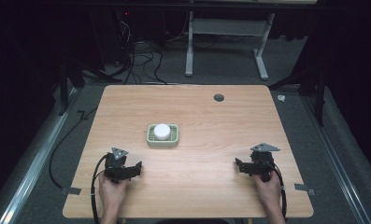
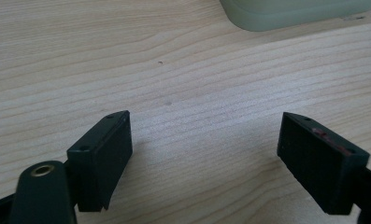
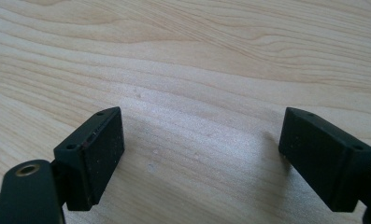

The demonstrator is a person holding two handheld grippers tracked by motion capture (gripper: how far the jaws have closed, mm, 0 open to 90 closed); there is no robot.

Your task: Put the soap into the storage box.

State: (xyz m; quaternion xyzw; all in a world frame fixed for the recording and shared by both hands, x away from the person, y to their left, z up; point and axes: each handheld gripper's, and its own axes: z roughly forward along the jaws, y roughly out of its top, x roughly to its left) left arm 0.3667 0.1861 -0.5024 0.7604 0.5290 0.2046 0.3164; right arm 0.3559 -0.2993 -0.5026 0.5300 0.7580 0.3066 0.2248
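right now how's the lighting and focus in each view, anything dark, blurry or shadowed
High view: the table is evenly lit while the surroundings fall into near black; the white object in the green tray is bright, without detail. Left gripper view: wood grain is sharp, the tray's edge at the top looks soft, and faint shadows lie beside the open jaws. Right gripper view: similar soft shadows, with the nearest gripper parts blurred.

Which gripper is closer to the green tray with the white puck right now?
Left. The left gripper sits just below and left of the green tray holding the white puck; the right gripper is farther off to the tray's right.
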